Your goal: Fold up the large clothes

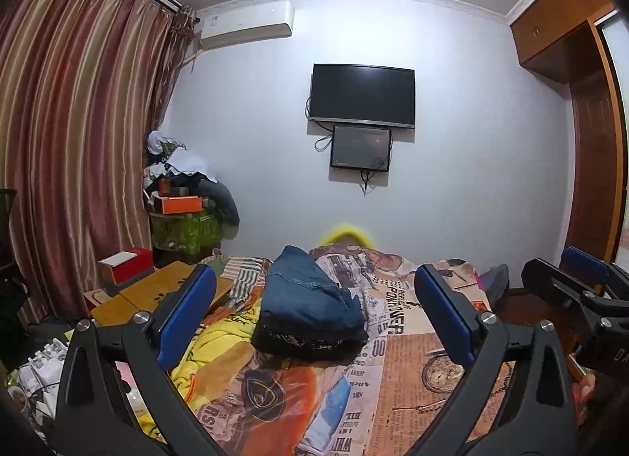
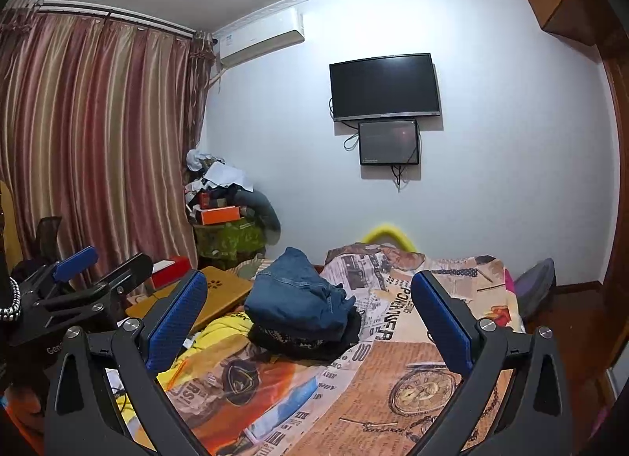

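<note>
A pile of clothes lies on the bed: blue jeans (image 1: 306,295) (image 2: 298,298) on top of a dark patterned garment (image 1: 310,342) (image 2: 306,340). A yellow garment (image 1: 220,342) (image 2: 220,328) lies crumpled to the pile's left. My left gripper (image 1: 314,322) is open and empty, held above the bed short of the pile. My right gripper (image 2: 310,322) is open and empty too, at the same height. Each gripper shows at the edge of the other's view, the right one (image 1: 570,279) and the left one (image 2: 94,267).
The bed has a newspaper-print cover (image 1: 412,377) (image 2: 393,377). A wooden lap desk (image 1: 157,291) (image 2: 212,291) and a red box (image 1: 129,263) sit left of the bed. Boxes and clothes are stacked in the corner (image 1: 184,196). Curtains, a wall TV (image 1: 361,96) and a wardrobe (image 1: 589,141) surround the room.
</note>
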The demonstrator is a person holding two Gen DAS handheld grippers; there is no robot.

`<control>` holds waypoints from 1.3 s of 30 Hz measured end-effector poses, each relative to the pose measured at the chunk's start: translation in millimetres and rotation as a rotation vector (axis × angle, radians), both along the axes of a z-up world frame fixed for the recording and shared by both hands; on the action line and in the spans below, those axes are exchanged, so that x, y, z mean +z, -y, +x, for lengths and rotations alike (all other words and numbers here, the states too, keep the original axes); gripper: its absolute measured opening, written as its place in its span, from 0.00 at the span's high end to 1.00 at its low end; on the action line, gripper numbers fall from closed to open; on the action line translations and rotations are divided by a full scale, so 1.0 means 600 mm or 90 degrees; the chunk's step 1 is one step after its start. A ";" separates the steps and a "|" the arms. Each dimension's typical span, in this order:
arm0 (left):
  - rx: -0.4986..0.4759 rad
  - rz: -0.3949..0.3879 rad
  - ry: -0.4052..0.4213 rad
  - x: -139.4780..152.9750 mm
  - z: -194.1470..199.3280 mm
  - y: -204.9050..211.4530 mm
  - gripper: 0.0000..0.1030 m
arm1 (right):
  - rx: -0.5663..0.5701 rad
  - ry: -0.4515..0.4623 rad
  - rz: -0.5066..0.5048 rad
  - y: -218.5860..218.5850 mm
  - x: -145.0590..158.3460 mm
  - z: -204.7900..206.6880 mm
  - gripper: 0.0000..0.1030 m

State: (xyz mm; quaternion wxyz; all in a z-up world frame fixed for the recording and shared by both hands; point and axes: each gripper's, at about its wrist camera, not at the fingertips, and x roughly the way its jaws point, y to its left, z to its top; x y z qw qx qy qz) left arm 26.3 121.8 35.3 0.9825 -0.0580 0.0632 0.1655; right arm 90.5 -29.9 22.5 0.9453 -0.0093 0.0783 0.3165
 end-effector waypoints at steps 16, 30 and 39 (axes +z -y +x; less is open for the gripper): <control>-0.013 -0.001 -0.009 -0.004 0.005 0.000 0.02 | -0.002 -0.016 0.006 0.007 -0.004 0.009 0.00; -0.033 0.008 -0.020 -0.007 0.011 0.005 0.02 | -0.008 -0.020 0.006 0.010 -0.006 0.012 0.00; -0.035 -0.002 -0.026 -0.009 0.015 0.004 0.02 | -0.017 -0.024 0.008 0.014 -0.010 0.016 0.00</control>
